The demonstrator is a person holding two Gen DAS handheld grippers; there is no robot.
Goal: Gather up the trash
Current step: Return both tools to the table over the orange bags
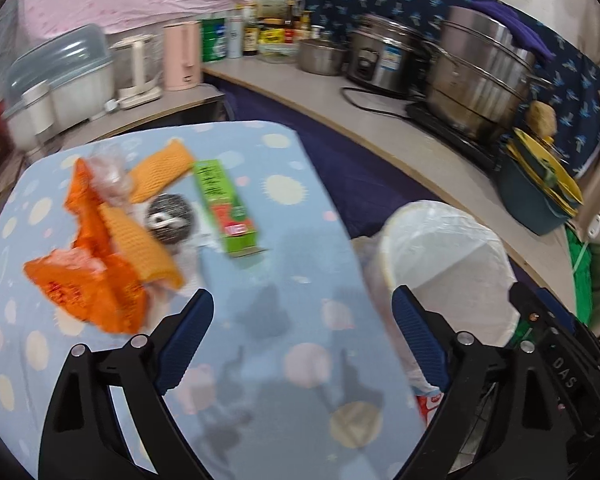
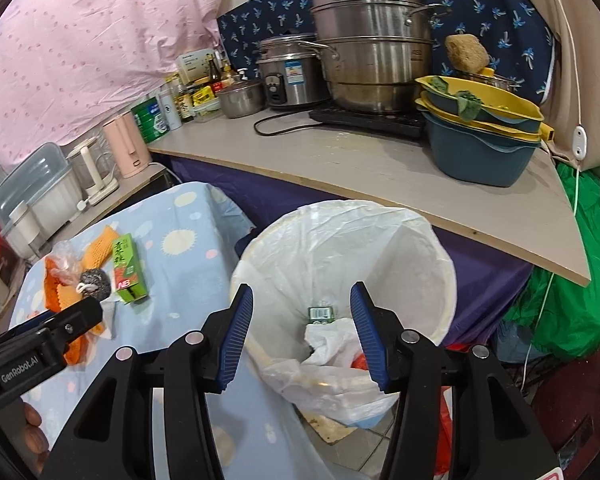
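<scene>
left tool point(image 1: 302, 336): released, jaws spread wide, nothing between them; held over the bare near part of the table point(image 1: 284, 360)
right tool point(image 2: 302, 334): part-spread, nothing gripped; held over the lined bin point(image 2: 440, 240), off the table's right edge
trash: green carton point(image 1: 226, 206), orange wrapper point(image 1: 88, 276), foam nets, steel scourer point(image 1: 168, 220), clustered toward the table's far-left corner
bearing: pile is seen ahead and left of the left tool; the left tool is judged the nearer one
carton axis: long axis runs far edge to near edge, slightly slanted; opened flap end points toward the near edge
already binned: white bag, small green box
</scene>
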